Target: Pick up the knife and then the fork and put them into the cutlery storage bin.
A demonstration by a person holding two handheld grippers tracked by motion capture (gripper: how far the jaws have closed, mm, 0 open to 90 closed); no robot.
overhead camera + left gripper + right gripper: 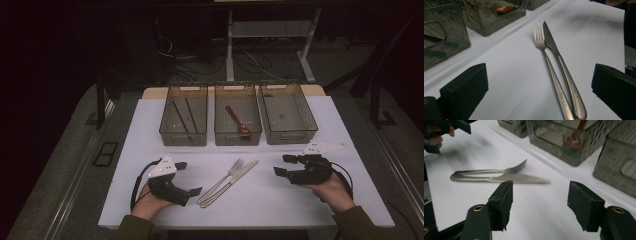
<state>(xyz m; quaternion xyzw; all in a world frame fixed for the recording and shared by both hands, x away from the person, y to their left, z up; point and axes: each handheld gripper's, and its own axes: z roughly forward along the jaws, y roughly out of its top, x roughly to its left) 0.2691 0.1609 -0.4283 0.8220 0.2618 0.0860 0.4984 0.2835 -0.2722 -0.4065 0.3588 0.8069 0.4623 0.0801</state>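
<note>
Steel fork (pixel 226 176) and steel knife (pixel 235 179) are lying side by side on the white tabletop (pixel 280 200), touching along their handles, tines and blade tip pointing toward the middle bin (pixel 238 120). They are sitting on the person's side of that middle bin, well short of it, in the open space between the two tools.

Three smoky, see-through plastic bins are standing in a row at the far part of the tabletop. The middle bin is holding a reddish-brown spoon-like utensil (pixel 236 119), lying slanted on its floor. The bin to its left (pixel 184 121) is holding dark, thin sticks (pixel 186 116), which look like chopsticks, though they are too dim to tell for certain. The bin to the right of the middle bin (pixel 288 119) is showing only a faint small speck on its floor, too small to identify.

Left tool (pixel 189 178) is resting in the person's hand left of the fork and knife, its jaws standing wide apart with nothing between them; in the left gripper view (pixel 539 82) the cutlery is lying ahead of the gap. Right tool (pixel 284 165) is being held right of the cutlery, aimed toward it, jaws also apart and gripping nothing (pixel 541 202).
</note>
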